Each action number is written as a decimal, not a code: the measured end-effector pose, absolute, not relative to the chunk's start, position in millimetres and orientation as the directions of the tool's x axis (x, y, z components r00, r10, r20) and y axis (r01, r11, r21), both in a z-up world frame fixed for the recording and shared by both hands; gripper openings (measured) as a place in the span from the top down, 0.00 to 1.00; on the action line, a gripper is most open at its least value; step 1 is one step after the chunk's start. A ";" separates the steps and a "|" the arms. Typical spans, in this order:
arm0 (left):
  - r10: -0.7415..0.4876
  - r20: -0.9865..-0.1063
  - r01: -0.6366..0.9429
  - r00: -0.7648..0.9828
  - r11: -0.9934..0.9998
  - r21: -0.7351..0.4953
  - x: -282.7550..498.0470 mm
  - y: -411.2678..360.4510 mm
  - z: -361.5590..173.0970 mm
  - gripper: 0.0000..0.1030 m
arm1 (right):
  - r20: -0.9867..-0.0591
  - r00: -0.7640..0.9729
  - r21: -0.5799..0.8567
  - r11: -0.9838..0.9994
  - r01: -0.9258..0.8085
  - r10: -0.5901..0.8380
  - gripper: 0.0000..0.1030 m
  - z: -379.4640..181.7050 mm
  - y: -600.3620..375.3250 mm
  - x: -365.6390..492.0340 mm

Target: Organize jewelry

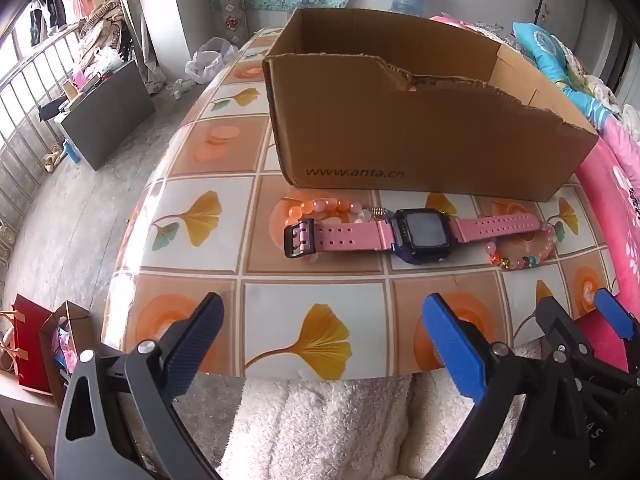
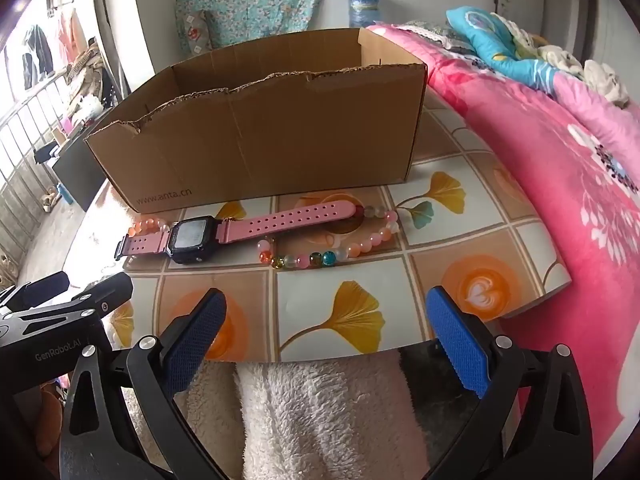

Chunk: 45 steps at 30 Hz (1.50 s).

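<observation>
On the table (image 1: 192, 152), an orange bead bracelet (image 1: 316, 206), a pink watch (image 1: 420, 232) and a mixed-colour bead bracelet (image 2: 332, 250) lie before the cardboard box (image 1: 400, 128). The left gripper (image 1: 332, 344) and right gripper (image 2: 336, 340) gape wide, holding nothing.

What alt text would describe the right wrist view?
A pink watch lies flat on a patterned table, between two bead bracelets, before an open cardboard box. The right tool is open and empty.
</observation>
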<state>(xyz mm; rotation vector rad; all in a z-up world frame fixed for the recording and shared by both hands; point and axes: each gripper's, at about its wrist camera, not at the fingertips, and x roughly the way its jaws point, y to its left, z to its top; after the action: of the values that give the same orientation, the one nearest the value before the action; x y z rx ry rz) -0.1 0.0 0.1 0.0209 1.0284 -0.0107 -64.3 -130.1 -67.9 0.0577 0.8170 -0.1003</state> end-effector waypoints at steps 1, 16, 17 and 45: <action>0.001 -0.857 0.019 0.515 1.000 0.012 -0.2 0.0 0.1 0.05 | -0.731 0.680 0.015 0.994 0.110 -0.064 0.06 -67.6 -130.3 -64.2; -0.006 -0.859 0.025 0.511 1.000 0.007 0.1 0.4 -2.1 0.05 | -0.733 0.678 0.023 0.994 0.107 -0.056 0.06 -67.7 -130.7 -62.0; -0.007 -0.859 0.025 0.512 1.000 0.007 0.1 0.8 -2.1 0.05 | -0.734 0.677 0.021 0.994 0.107 -0.057 0.06 -66.9 -130.5 -61.6; -0.006 -0.859 0.023 0.512 1.000 0.006 0.2 2.7 -2.0 0.05 | -0.733 0.677 0.011 0.994 0.106 -0.064 0.06 -65.4 -127.6 -64.1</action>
<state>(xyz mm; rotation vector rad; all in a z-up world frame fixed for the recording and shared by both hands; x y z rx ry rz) 0.2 2.7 -2.0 0.0177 1.0335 -0.0178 -64.1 -127.6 -65.4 0.0542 0.8221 -0.0955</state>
